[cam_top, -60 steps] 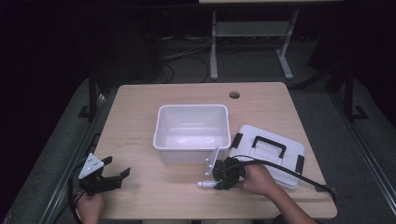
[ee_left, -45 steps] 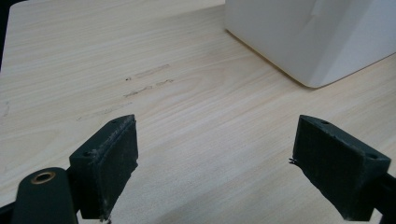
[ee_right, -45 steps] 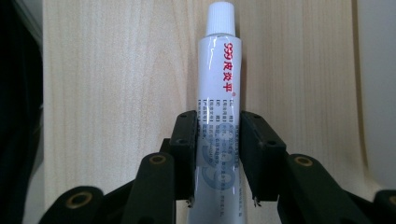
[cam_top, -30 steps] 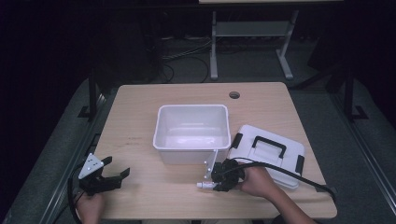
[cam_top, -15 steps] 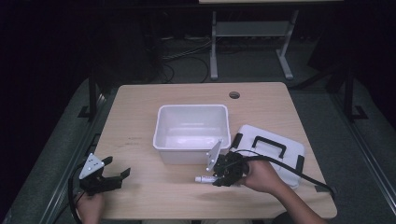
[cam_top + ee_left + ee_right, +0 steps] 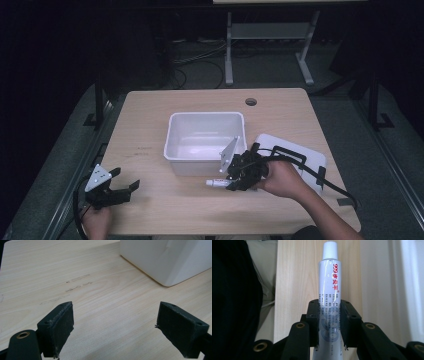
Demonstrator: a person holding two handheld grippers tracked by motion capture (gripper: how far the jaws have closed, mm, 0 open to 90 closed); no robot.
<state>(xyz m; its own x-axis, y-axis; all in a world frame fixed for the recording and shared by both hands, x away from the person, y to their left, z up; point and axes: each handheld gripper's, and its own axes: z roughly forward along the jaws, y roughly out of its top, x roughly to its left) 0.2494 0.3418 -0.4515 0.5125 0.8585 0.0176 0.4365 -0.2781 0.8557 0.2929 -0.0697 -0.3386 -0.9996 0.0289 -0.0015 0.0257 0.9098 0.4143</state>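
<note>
A white tube (image 6: 329, 295) with red lettering and a ribbed white cap sticks straight out from between the pads of my right gripper (image 6: 329, 322), which is shut on it. From above, that tube (image 6: 218, 183) pokes leftward out of the right gripper (image 6: 235, 181), held above the table in front of the white bin (image 6: 205, 137). My left gripper (image 6: 127, 189) sits near the table's front left corner, open, with only bare wood between its pads (image 6: 62, 322). The bin's corner (image 6: 170, 262) lies ahead of it to the right.
A white lid with a black handle (image 6: 295, 152) lies right of the bin, under my right hand's cable. A round cable hole (image 6: 251, 101) is at the back of the wooden table (image 6: 150, 125). Dark floor and a metal stand lie beyond.
My right gripper has lifted the tube off the table and now holds it higher, closer to the bin's front wall. The left gripper has stayed put.
</note>
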